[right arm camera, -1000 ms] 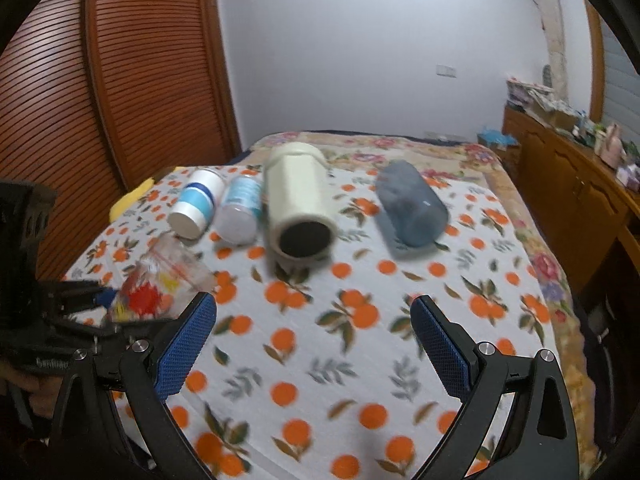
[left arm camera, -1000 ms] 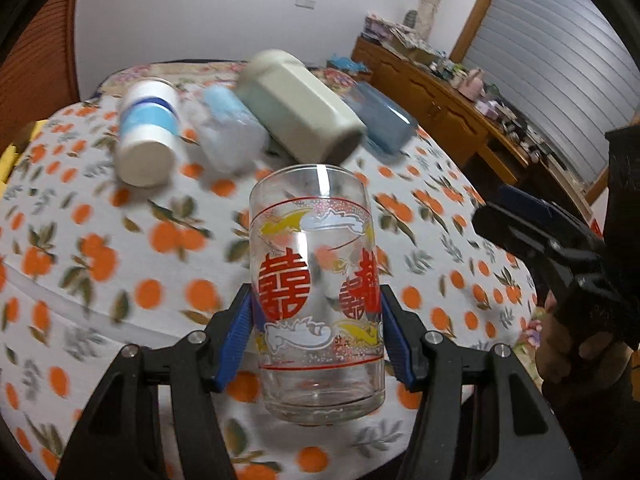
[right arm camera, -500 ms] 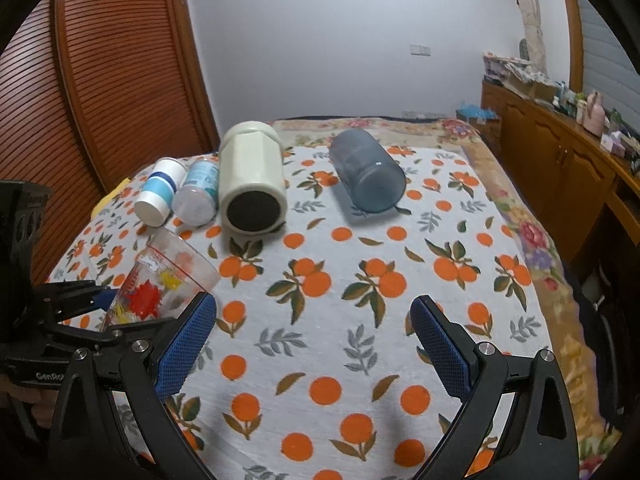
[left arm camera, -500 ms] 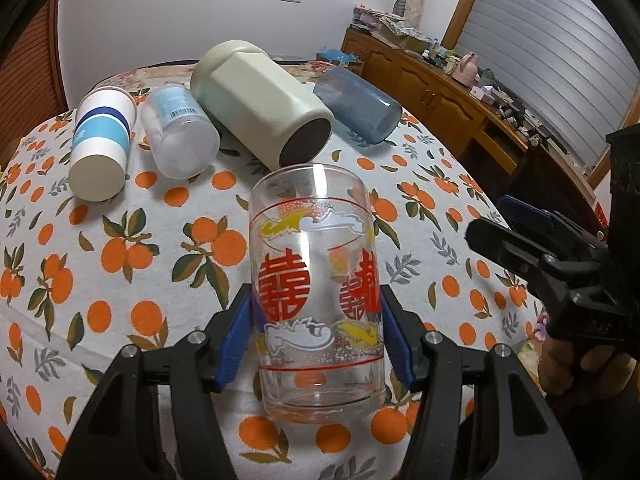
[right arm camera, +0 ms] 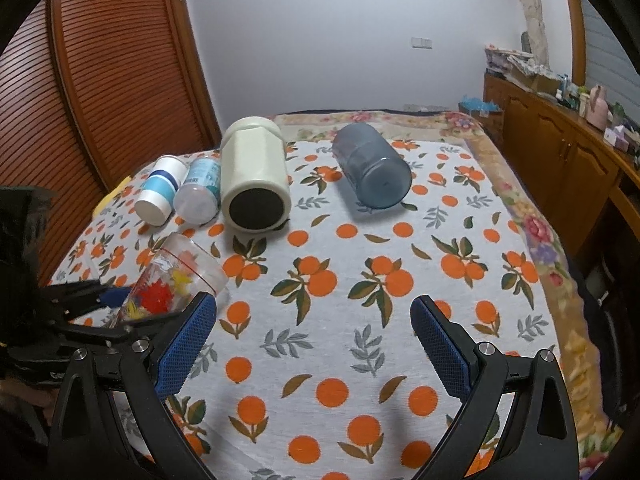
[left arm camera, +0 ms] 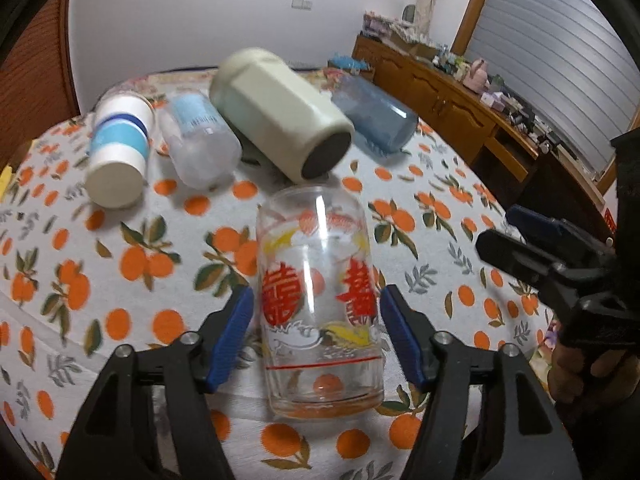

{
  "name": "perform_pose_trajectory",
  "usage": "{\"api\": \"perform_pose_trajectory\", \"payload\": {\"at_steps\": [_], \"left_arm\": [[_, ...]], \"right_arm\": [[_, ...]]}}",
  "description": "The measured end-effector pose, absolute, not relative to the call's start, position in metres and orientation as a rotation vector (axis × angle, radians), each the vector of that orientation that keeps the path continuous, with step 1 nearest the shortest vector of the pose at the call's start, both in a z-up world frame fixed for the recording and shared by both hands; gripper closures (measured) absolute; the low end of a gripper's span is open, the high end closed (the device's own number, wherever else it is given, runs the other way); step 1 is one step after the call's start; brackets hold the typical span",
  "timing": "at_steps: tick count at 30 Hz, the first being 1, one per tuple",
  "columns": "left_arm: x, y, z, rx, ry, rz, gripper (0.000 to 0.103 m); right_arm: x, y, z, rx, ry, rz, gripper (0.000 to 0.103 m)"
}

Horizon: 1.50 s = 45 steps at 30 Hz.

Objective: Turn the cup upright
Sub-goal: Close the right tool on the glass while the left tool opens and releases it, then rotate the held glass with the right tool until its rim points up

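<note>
A clear glass cup point(left arm camera: 320, 300) with red characters stands upright on the orange-print tablecloth point(left arm camera: 132, 264), between the blue pads of my left gripper point(left arm camera: 317, 332). The jaws stand open with a small gap on each side of the glass. In the right wrist view the cup point(right arm camera: 176, 288) is at the left, with the left gripper point(right arm camera: 96, 304) around it. My right gripper point(right arm camera: 314, 344) is open and empty above the cloth, to the right of the cup; it also shows in the left wrist view point(left arm camera: 536, 240).
Lying on their sides at the back are a white and blue cup point(right arm camera: 160, 190), a clear bottle point(right arm camera: 200, 192), a cream jar point(right arm camera: 254, 180) and a blue-grey tumbler point(right arm camera: 372, 170). A wooden sideboard point(right arm camera: 560, 148) runs along the right.
My left gripper has opened and let go of the glass cup, which now stands on the cloth. The gripper has tilted and backed off slightly. The right gripper stays open.
</note>
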State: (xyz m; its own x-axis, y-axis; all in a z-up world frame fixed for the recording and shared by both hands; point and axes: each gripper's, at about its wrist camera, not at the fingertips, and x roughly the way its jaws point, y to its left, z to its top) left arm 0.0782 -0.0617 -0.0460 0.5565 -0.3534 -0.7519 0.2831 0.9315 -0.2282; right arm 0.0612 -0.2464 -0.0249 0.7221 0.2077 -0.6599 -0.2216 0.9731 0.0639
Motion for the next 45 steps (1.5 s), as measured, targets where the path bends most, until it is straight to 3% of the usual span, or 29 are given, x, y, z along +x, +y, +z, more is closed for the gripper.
{"api": "perform_pose_trajectory", "payload": {"at_steps": [9,17,29,39,45], "left_arm": [[0.057,-0.028,-0.016,-0.085,0.798,-0.329,0.033],[0.045,0.002,-0.005,-0.056,0.715,-0.237,0.029],[0.038,0.03,-0.016,-0.097,0.72,-0.184,0.029],[0.038,0.035,-0.02,-0.109,0.727,-0.173,0.029],[0.037,0.036,-0.019,-0.113,0.727,-0.173,0.029]], "right_arm": [[0.067,-0.221,-0.023,0.021,0.785,0.296,0.004],[0.087,-0.182,-0.034,0.117,0.925,0.397,0.011],[0.117,-0.145,-0.051,0.126,1.062,0.417,0.014],[0.129,-0.134,-0.061,0.085,1.125,0.413,0.025],[0.137,-0.13,-0.065,0.079,1.166,0.413,0.025]]}}
